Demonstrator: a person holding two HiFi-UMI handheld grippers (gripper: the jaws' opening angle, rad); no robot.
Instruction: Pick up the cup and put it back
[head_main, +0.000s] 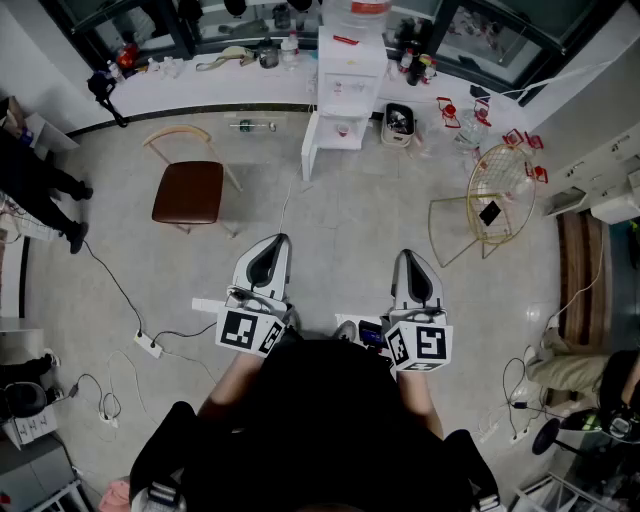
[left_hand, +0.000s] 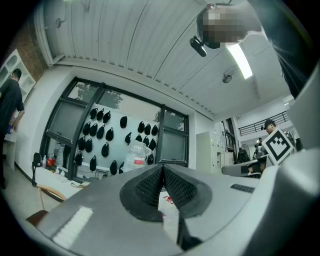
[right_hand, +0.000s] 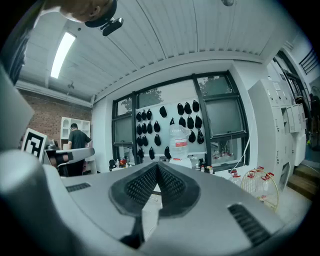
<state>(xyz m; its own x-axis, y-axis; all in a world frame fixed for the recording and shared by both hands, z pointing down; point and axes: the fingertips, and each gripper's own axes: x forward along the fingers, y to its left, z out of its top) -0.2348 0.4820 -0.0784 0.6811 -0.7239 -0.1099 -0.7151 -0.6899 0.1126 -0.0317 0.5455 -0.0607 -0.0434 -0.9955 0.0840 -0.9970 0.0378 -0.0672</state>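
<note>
The black pads (left_hand: 148, 188) of the left gripper (left_hand: 162, 172) are pressed together at the tips, and nothing is between them. The pads (right_hand: 172, 185) of the right gripper (right_hand: 157, 170) are pressed together the same way and also hold nothing. I cannot tell where the cup is; no view shows it clearly.

In the head view, the left gripper (head_main: 277, 242) and the right gripper (head_main: 410, 256) sit side by side in the middle of the frame. Both are over the pale floor (head_main: 340, 220), and each has a marker cube (head_main: 248, 330) behind it.

Only the head view shows the floor from above. A wooden chair (head_main: 188, 190) with a brown seat is at the upper left and a gold wire chair (head_main: 495, 195) is at the right. A white water dispenser (head_main: 350, 70) stands at the top middle against a long counter (head_main: 200, 85). A power strip (head_main: 148, 345) lies at the lower left.

Only the gripper views show the white ceiling with a long light (right_hand: 61, 50). They also show a big window with dark shapes (right_hand: 185, 107) on it, and the dispenser's bottle (right_hand: 179, 142) in front. A person (right_hand: 77, 140) stands at the left of the right gripper view.
</note>
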